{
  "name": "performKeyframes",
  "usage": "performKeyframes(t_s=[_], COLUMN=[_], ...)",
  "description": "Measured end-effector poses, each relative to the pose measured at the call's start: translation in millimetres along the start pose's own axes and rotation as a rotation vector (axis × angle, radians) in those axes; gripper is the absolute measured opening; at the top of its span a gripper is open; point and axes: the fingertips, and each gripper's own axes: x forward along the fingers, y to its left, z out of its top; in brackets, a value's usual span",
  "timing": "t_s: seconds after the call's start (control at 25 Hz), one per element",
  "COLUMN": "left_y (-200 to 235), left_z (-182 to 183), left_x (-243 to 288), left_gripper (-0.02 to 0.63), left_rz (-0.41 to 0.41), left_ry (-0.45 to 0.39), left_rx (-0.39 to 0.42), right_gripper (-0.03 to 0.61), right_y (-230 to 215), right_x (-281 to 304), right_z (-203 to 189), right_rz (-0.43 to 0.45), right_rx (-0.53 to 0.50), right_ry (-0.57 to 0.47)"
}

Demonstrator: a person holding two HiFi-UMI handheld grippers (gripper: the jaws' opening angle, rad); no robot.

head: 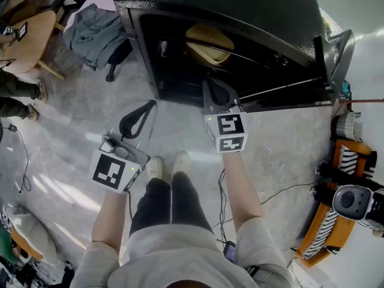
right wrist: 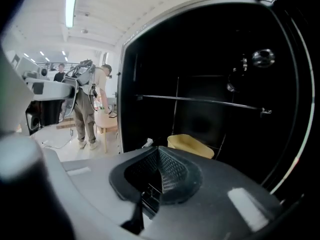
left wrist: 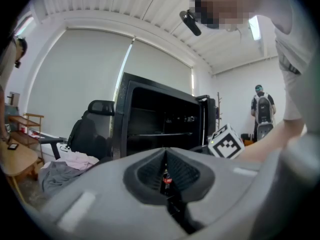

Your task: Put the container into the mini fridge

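- Black box-shaped mini fridge [head: 240, 5]: stands on floor, cavity faces person. Door [head: 333, 53] hangs open on right side.
- Pale yellow shallow plastic container [right wrist: 190, 145]: already inside cavity, on lower level beneath wire shelf [right wrist: 200, 100]. Long axis runs across opening.
- Right tongs [right wrist: 159, 151]: pressed together, nothing held. At fridge mouth, container straight ahead and just beyond.
- Left tongs [left wrist: 166, 153]: likewise closed, empty. Back over floor, well apart from the cavity.
- Judgement: placement looks done. Right tongs nearer both container and door.

Base of the yellow container [right wrist: 192, 145] behind the right tool [right wrist: 159, 152]; mini fridge [head: 240, 5] top beyond head view's edge
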Motion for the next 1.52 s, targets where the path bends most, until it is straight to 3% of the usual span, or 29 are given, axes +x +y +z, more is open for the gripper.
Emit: performKeyframes(t_s=[0.32,0.92,1.52], left_y=[-10.1,-41.7,-72.4], left_z=[16.6,50.9,117.7], left_x=[-13.6,-55.9,-96.4], left_gripper=[0.0,0.0,0.0], left_rz=[-0.057,-0.106,-0.136], left_ry=[-0.009,0.016,-0.053], left_rx=[0.032,0.047,0.09], right_gripper=[-0.002,-0.002,-0.002], right_y=[18.2,64.2,96.6], right_x=[-47.0,-146.5,-225.8], right_z=[13.9,68.1,119.1], right_rz=[-0.038,-0.081,-0.094], right_rx=[0.075,0.117,0.107], right_ry=[-0.076,-0.186,-0.279])
